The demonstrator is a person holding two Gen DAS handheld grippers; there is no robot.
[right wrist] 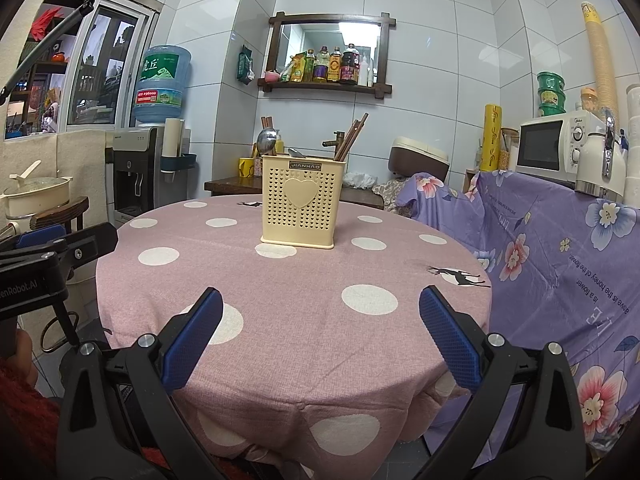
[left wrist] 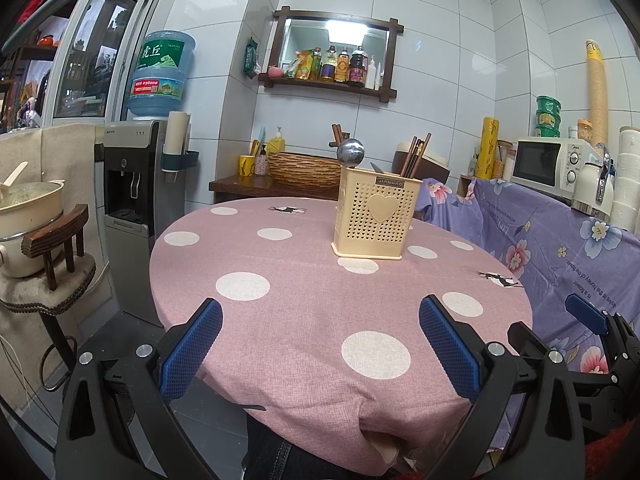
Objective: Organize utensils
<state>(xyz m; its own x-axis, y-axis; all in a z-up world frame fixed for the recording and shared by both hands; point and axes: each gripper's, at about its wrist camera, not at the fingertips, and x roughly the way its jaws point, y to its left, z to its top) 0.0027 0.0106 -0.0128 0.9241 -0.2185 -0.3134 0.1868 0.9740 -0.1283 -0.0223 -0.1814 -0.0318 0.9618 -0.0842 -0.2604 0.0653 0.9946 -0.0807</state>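
Observation:
A cream perforated utensil holder [left wrist: 376, 216] [right wrist: 301, 204] with a heart on its front stands upright on the far half of the round pink polka-dot table [left wrist: 304, 320] [right wrist: 280, 320]. Inside it stand a steel ladle [left wrist: 350, 151] [right wrist: 266, 140], a smaller spoon [right wrist: 296, 153] and several brown chopsticks [left wrist: 417, 154] [right wrist: 352, 136]. My left gripper [left wrist: 320, 322] hangs open over the table's near edge, holding nothing. My right gripper [right wrist: 320, 312] is also open and empty near the front edge. Each gripper shows at the side of the other's view.
A purple flowered cloth [right wrist: 560, 264] covers furniture to the right, with a microwave [right wrist: 552, 148] on top. A water dispenser [left wrist: 132, 184] and a pot on a stool [left wrist: 28, 208] stand at the left. A wooden counter with a basket [left wrist: 304, 168] sits behind the table.

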